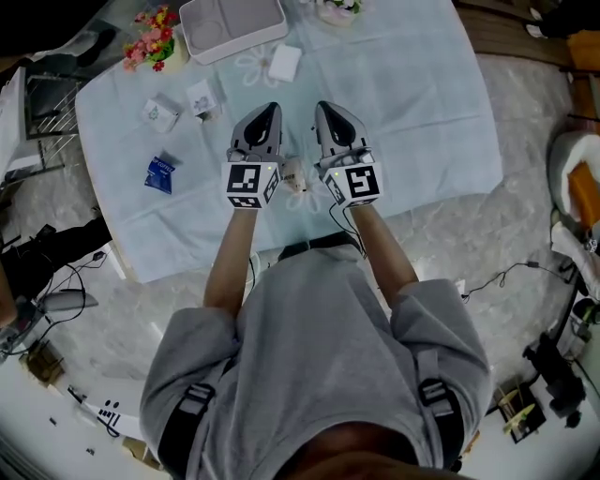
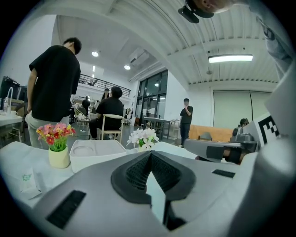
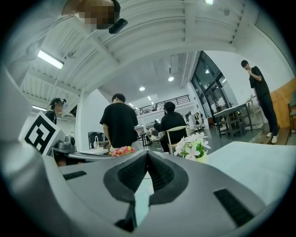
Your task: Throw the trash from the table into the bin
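- The left gripper (image 1: pixel 269 107) and right gripper (image 1: pixel 324 105) hover side by side over the near half of the table (image 1: pixel 422 141), both pointing away from the person.
- Both pairs of jaws are clenched tight with nothing between them, as each gripper's own view shows, so a pair must open before anything can be picked up.
- The trash lies scattered on the cloth. A small crumpled scrap (image 1: pixel 293 176) sits between the two grippers, low by their marker cubes. A blue packet (image 1: pixel 159 174) is off to the left near the table edge. Two white packs (image 1: pixel 159 114) (image 1: pixel 201 97) lie further up on the left, and a white square (image 1: pixel 284 63) lies beside the tray (image 1: pixel 246 45).
- I judge the step in hand to be choosing and reaching for a first piece. The scrap is nearest, but it lies behind the fingertips, so a gripper would have to draw back to get it.
- For the flat packet, I'd tip the left gripper down and set one jaw at its edge, since a level approach would likely just push it along the cloth.
- The white packs look light, so a gentle closing should do, and it's worth making sure the piece is really caught before lifting.
- The red flowers (image 1: pixel 150 39), the white flowers (image 1: pixel 337 7) and the tray don't look like trash, so reaches toward the far side should keep clear of them.
- I can't make out the bin for certain in any view.
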Demonstrator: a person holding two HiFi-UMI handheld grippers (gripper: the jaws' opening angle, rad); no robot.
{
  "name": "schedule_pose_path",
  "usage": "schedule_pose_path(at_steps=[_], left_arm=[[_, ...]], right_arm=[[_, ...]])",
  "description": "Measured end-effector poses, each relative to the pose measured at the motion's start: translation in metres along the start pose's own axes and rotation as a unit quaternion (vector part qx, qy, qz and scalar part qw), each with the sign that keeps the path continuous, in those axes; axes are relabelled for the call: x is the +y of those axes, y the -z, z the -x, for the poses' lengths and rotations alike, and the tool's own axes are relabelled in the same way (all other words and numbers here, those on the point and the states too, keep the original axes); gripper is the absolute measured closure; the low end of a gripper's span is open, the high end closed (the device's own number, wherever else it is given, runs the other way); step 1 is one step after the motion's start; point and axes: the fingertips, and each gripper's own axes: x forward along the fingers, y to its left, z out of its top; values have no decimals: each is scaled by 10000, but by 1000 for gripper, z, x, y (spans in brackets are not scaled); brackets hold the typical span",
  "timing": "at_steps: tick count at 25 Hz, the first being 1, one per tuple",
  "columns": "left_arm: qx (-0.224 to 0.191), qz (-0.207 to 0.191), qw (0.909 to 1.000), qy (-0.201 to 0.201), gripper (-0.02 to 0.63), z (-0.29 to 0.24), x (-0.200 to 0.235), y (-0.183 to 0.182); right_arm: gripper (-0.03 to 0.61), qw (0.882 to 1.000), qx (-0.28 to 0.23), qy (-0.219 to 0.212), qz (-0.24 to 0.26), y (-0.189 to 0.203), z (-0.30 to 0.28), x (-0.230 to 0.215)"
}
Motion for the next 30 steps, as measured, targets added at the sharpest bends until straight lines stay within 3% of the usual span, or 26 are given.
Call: schedule_pose_path(at_steps=[15, 20, 30], left_arm=[[490, -128, 9987, -102, 609, -63, 21, 43], [796, -216, 9957, -419, 604, -82, 37, 63], [1477, -211, 9856, -792, 430, -117, 62, 106]], right_arm=[[572, 9989, 298, -38, -353, 39, -43, -34], [573, 9982, 372, -36, -468, 49, -53, -43], [572, 9968, 460, 128, -638, 59, -53, -64]])
